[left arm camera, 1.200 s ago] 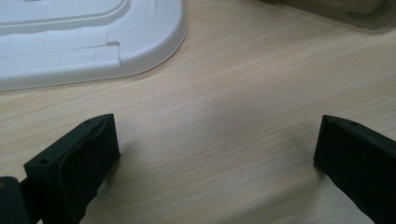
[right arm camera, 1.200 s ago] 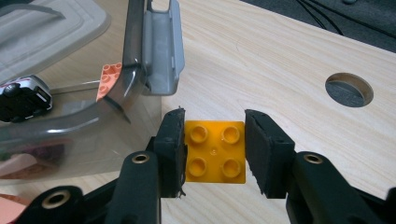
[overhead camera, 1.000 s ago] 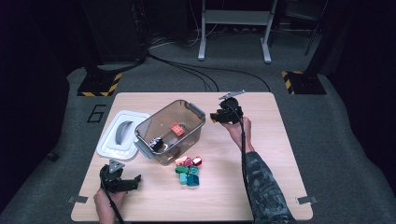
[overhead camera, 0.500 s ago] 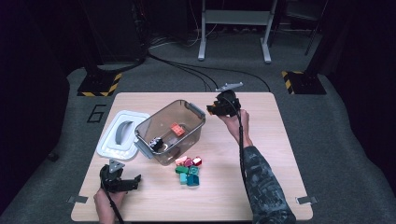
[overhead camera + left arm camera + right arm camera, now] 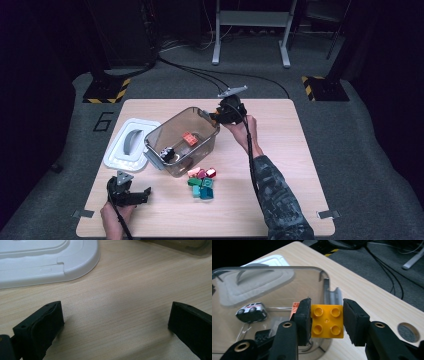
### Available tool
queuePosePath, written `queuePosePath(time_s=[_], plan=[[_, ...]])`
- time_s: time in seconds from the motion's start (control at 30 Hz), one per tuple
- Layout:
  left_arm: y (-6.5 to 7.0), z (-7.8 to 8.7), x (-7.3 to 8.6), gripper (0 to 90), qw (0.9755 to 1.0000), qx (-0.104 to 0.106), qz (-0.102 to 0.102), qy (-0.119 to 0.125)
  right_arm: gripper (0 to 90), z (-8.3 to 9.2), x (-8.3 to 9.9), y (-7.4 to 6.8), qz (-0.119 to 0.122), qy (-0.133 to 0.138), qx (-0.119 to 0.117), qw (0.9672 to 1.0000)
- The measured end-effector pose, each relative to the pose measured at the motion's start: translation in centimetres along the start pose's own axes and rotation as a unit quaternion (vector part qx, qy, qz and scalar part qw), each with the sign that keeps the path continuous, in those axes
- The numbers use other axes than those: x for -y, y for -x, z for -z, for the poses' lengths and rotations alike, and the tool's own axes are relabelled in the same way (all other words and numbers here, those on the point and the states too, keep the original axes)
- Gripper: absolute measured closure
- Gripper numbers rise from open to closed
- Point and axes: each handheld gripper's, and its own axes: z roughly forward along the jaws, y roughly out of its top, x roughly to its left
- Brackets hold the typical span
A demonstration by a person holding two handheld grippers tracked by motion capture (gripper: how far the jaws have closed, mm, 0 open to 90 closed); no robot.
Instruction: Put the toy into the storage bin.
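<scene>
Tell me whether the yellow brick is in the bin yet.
Not yet. The yellow brick is clamped in the right tool, held at the rim of the clear bin, above the toy car inside.

Glossy yellow plastic brick (image 5: 327, 321); clear smoky plastic bin (image 5: 170, 131); matt pale wood table (image 5: 280, 150).

Yellow four-stud brick (image 5: 327, 320), studs toward camera, over clear bin (image 5: 287, 271)
</scene>
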Motion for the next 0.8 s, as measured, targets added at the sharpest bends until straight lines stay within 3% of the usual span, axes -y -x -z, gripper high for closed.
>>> queuePosePath(time_s=[0.37, 0.67, 0.8], plan=[[0.0, 0.0, 0.0, 0.0, 1.0000, 0.000, -0.001, -0.001, 59.2, -1.5, 0.6, -2.6, 0.026, -0.046, -0.026, 0.9983], [0.0, 0.0, 0.0, 0.0, 1.0000, 0.000, -0.001, 0.001, 59.0, -1.7, 1.6, -2.9, 0.027, -0.063, -0.030, 0.9972], [0.0, 0.0, 0.0, 0.0, 1.0000, 0.000, 0.000, 0.004, 56.8, -1.4, 1.9, -2.8, 0.032, -0.058, -0.034, 0.9973]])
